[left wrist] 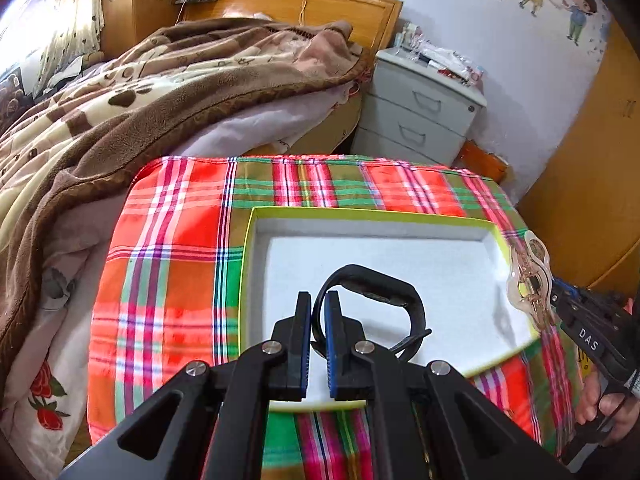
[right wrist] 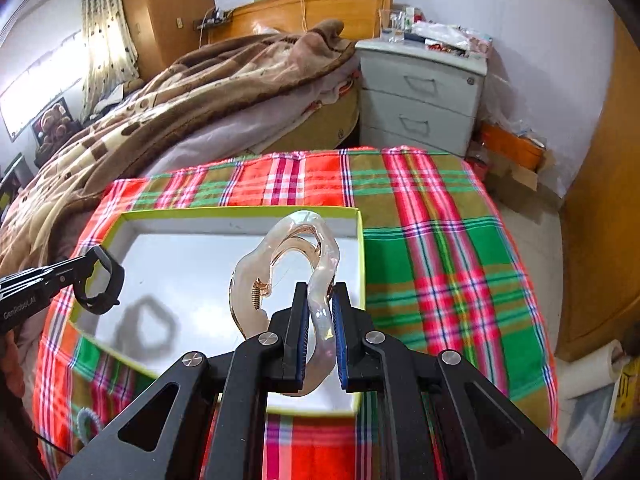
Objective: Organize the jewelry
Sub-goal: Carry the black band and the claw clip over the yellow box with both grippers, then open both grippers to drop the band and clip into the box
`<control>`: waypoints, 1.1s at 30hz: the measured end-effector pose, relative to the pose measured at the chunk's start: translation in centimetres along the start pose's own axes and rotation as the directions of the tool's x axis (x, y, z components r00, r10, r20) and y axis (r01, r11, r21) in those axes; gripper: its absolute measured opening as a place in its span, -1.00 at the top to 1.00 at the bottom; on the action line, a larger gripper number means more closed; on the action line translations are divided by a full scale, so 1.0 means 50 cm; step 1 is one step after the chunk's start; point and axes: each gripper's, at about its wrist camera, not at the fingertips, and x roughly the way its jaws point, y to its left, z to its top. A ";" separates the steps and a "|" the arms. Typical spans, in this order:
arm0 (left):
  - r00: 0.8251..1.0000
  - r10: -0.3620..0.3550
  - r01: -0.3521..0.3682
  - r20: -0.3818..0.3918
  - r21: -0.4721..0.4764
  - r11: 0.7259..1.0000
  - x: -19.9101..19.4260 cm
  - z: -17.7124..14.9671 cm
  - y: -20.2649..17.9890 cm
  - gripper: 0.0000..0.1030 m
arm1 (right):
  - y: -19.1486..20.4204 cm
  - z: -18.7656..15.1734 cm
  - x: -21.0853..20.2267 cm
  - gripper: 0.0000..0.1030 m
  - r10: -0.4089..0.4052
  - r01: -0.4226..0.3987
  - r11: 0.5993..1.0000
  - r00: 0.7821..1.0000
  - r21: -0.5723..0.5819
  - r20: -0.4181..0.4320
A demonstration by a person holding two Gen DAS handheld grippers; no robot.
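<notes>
Black rubbery watch band (left wrist: 362,304), looped, pinched by left hand-held gripper (left wrist: 318,308). Translucent glossy hair claw (right wrist: 280,276), curved, clamped in right hand-held gripper (right wrist: 320,300). Both hang over white-lined shallow box (left wrist: 256,264) on plaid-clothed tabletop (left wrist: 168,240).

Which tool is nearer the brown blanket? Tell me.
Left. The left tool, holding the black band, is over the box's half beside the blanket; the right tool, holding the clear hair claw, is over the box's opposite edge.

plaid-covered table (right wrist: 420,240), white tray (right wrist: 248,214)
</notes>
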 end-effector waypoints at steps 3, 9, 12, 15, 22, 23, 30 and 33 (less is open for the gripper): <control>1.000 0.003 -0.003 -0.021 0.000 1.000 0.031 0.014 0.003 0.87 | 0.003 0.012 0.024 0.77 0.001 -0.001 1.000 1.000 -0.017 -0.020; 0.998 0.019 -0.019 -0.057 -0.001 1.000 0.076 0.029 0.012 0.87 | 0.012 0.018 0.064 0.77 -0.014 0.011 0.999 0.998 -0.049 -0.059; 0.997 0.022 -0.022 -0.073 -0.007 1.000 0.094 0.031 0.019 0.87 | 0.011 0.018 0.077 0.77 -0.018 0.014 0.998 0.997 -0.053 -0.073; 0.996 0.019 -0.020 -0.088 -0.013 1.000 0.108 0.032 0.024 0.87 | 0.009 0.020 0.085 0.77 -0.032 0.027 0.998 0.996 -0.057 -0.079; 0.994 0.027 -0.029 -0.107 -0.017 0.999 0.128 0.034 0.024 0.87 | 0.012 0.024 0.090 0.77 -0.041 0.035 0.997 0.996 -0.067 -0.084; 0.994 0.028 -0.030 -0.107 -0.017 0.999 0.129 0.034 0.023 0.87 | 0.011 0.025 0.090 0.77 -0.040 0.035 0.997 0.996 -0.066 -0.085; 0.993 0.017 -0.021 -0.116 -0.037 0.999 0.132 0.032 0.028 0.86 | 0.011 0.028 0.092 0.76 -0.039 0.034 0.998 0.996 -0.059 -0.082; 0.992 0.006 -0.012 -0.123 -0.050 0.999 0.133 0.034 0.032 0.83 | 0.010 0.031 0.088 0.72 -0.036 0.032 0.998 0.997 -0.051 -0.074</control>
